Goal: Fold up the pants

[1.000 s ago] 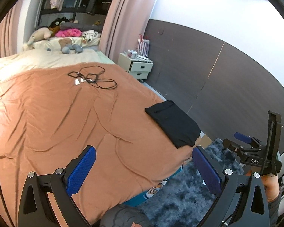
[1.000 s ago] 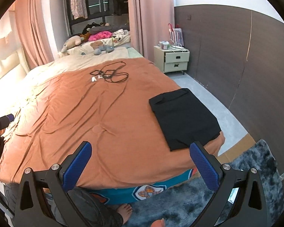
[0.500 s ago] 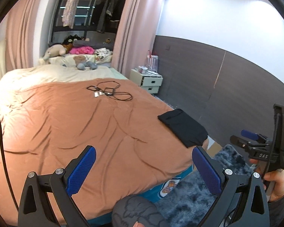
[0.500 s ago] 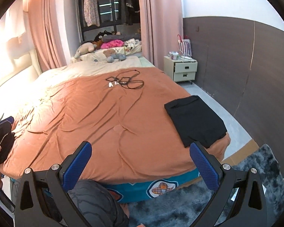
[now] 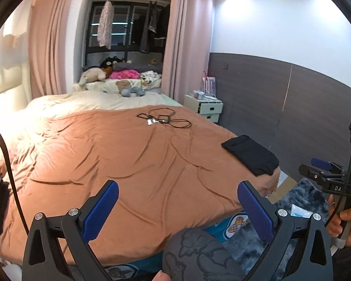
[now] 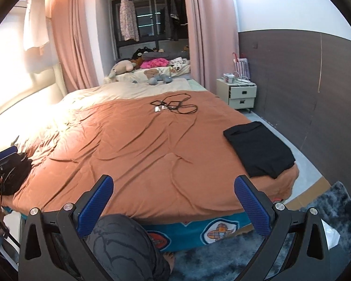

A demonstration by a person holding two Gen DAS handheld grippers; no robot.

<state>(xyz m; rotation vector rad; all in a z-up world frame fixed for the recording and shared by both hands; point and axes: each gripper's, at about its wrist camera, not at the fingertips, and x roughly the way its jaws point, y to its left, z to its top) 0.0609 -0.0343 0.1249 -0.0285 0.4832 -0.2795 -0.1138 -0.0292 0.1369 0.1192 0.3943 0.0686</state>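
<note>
Black pants [image 6: 259, 149] folded flat at 3 o'clock on bed [image 6: 138, 154], near its corner; left gripper [image 5: 177, 210] and right gripper [image 6: 173, 207] well clear, jaws apart and empty; folding judged complete, nothing evidently outstanding.

The dark clothing [image 6: 16, 173] at the bed's [image 6: 140, 154] left corner is partly covered by the left gripper [image 6: 2, 161] and cut by the picture's edge; its kind cannot be told. The items on the nightstand [image 6: 242, 92] are too small to be identified. The right gripper [image 5: 327, 175] is cropped at the left-wrist view's right border, so its jaws are not shown whole there.
</note>
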